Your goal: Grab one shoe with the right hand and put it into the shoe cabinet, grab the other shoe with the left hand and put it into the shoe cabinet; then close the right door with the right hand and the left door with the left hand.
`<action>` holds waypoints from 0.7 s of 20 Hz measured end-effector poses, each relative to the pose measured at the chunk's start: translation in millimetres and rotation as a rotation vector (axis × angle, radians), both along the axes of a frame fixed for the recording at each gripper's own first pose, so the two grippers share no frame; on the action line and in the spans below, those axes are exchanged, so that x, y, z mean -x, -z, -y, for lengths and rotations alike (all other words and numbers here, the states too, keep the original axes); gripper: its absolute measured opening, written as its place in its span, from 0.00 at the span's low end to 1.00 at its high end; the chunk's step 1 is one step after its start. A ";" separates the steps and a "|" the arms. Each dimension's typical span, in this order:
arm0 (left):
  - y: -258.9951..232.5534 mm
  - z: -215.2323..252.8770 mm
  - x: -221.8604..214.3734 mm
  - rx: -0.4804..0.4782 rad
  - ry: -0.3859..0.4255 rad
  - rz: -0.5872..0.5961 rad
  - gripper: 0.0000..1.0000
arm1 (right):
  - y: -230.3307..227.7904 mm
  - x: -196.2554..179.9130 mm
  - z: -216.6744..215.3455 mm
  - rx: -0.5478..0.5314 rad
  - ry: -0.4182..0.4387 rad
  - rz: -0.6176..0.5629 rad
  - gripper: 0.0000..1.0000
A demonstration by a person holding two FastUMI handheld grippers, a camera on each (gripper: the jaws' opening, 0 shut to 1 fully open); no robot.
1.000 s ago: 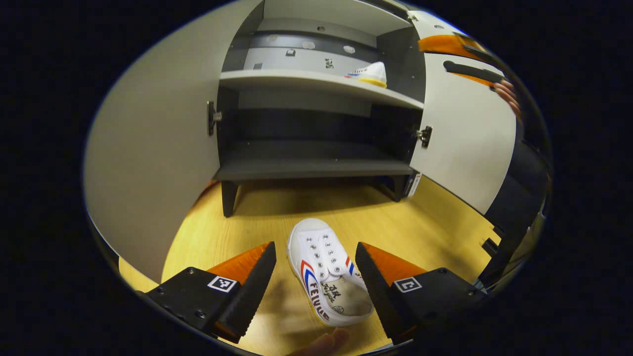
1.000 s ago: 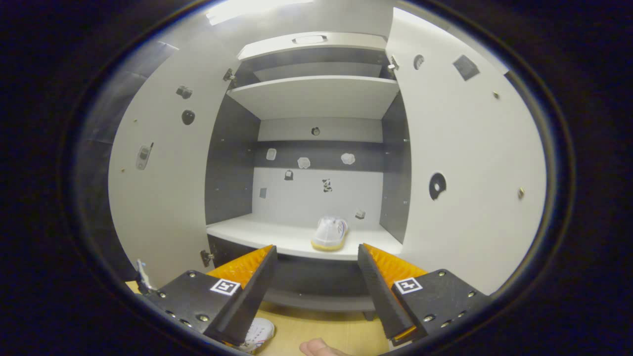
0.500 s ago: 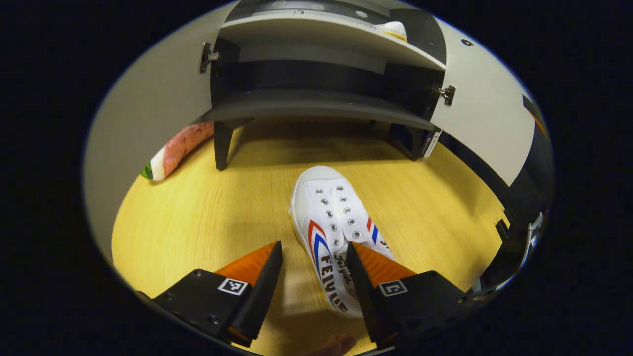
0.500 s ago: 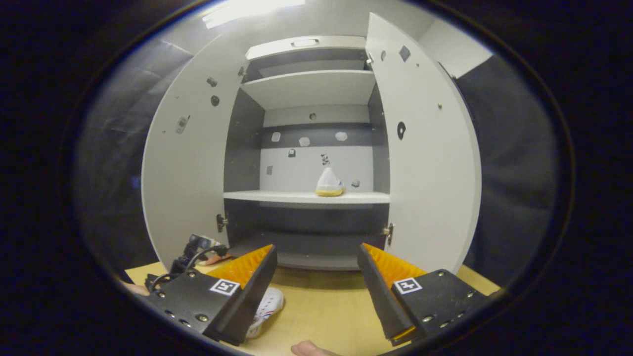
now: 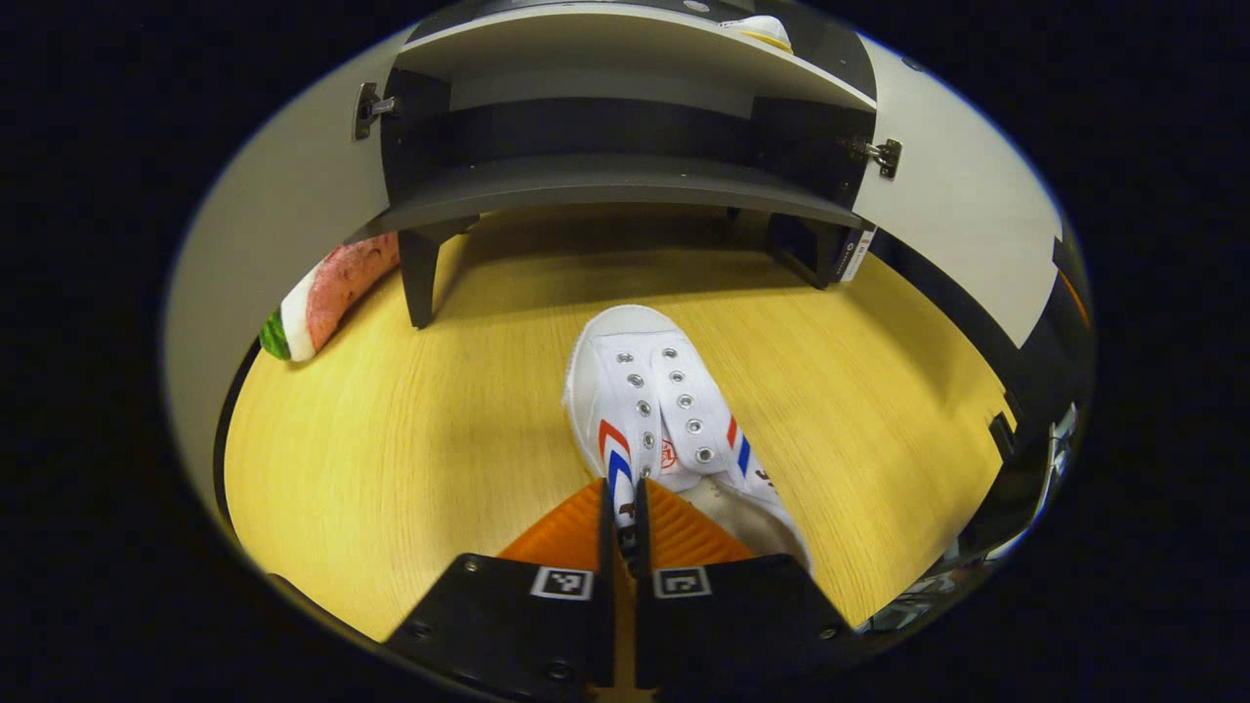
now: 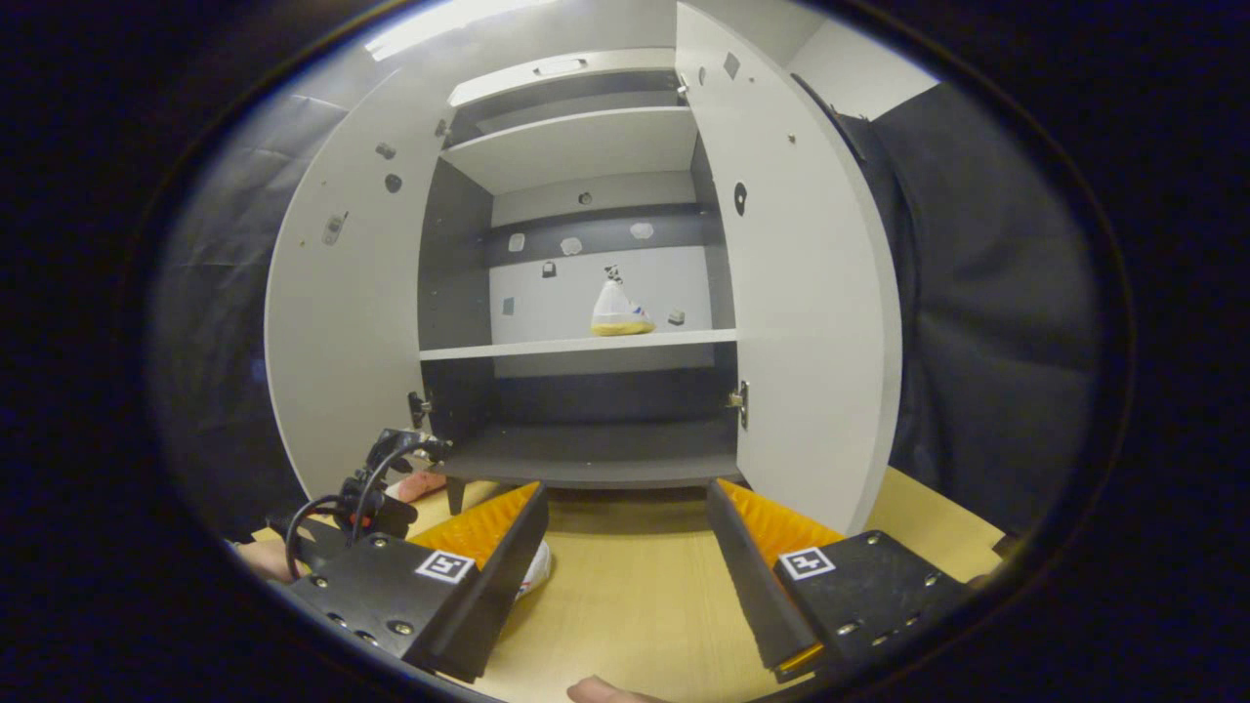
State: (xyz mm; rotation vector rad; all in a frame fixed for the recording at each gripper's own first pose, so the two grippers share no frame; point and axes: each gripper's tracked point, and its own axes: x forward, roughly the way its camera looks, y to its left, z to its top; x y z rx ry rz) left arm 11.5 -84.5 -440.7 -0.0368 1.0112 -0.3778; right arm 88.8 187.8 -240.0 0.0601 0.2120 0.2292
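Note:
A white shoe (image 5: 674, 400) with red and blue stripes lies on the wooden floor (image 5: 439, 439), toe toward the shoe cabinet (image 5: 605, 181). My left gripper (image 5: 625, 500) is shut on the shoe's left side wall near the lacing. The other white shoe (image 6: 617, 310) stands on the cabinet's middle shelf (image 6: 576, 347), right of centre; its toe shows at the top of the left gripper view (image 5: 760, 27). My right gripper (image 6: 625, 493) hangs open and empty in front of the cabinet, well below that shelf. Both doors, left (image 6: 337, 293) and right (image 6: 801, 293), stand wide open.
A watermelon-slice toy (image 5: 327, 298) lies on the floor by the cabinet's left leg. In the right gripper view the left gripper's body and cable (image 6: 366, 493) show at the lower left, with a bit of the floor shoe (image 6: 537, 569) behind my finger. Dark cloth hangs right of the cabinet.
My left gripper dropped onto the floor shoe and shut on its side wall. My right gripper drew back and down from the shelf, leaving the other shoe there.

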 end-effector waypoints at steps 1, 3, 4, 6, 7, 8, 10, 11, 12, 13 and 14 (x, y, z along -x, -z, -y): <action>-0.1 2.5 -1.4 0.001 0.001 0.009 0.02 | 4.5 2.2 0.6 0.002 -0.001 -0.011 0.97; -6.8 -0.9 -3.2 -0.002 -0.008 0.036 0.01 | 11.4 6.2 3.1 0.009 -0.003 -0.026 0.97; -11.3 0.1 -4.5 0.005 -0.013 0.044 0.01 | 14.7 8.2 7.1 0.016 0.005 -0.032 0.97; -27.0 3.3 -2.3 0.042 -0.026 0.063 0.01 | 17.4 9.0 12.7 0.019 0.016 -0.040 0.98; -36.2 5.5 -1.1 0.050 -0.024 0.087 0.01 | 17.7 9.9 15.0 0.018 0.021 -0.040 0.98; -47.6 6.0 -5.1 0.053 -0.029 0.121 0.01 | 19.2 10.8 18.6 0.018 0.029 -0.042 0.98; -73.3 5.2 -11.8 0.071 -0.044 0.179 0.01 | 19.8 13.0 24.0 0.016 0.040 -0.044 0.98; -87.6 5.9 -17.0 0.089 -0.055 0.204 0.01 | 19.4 13.3 25.0 0.011 0.041 -0.043 0.98; -101.8 7.7 -23.2 0.102 -0.061 0.227 0.01 | 18.6 14.6 26.4 0.006 0.042 -0.040 0.98; -113.4 8.9 -28.8 0.108 -0.064 0.251 0.00 | 18.0 15.6 27.5 0.003 0.045 -0.042 0.98; -126.6 9.4 -34.9 0.115 -0.071 0.278 0.01 | 17.6 16.9 29.7 -0.003 0.047 -0.044 0.98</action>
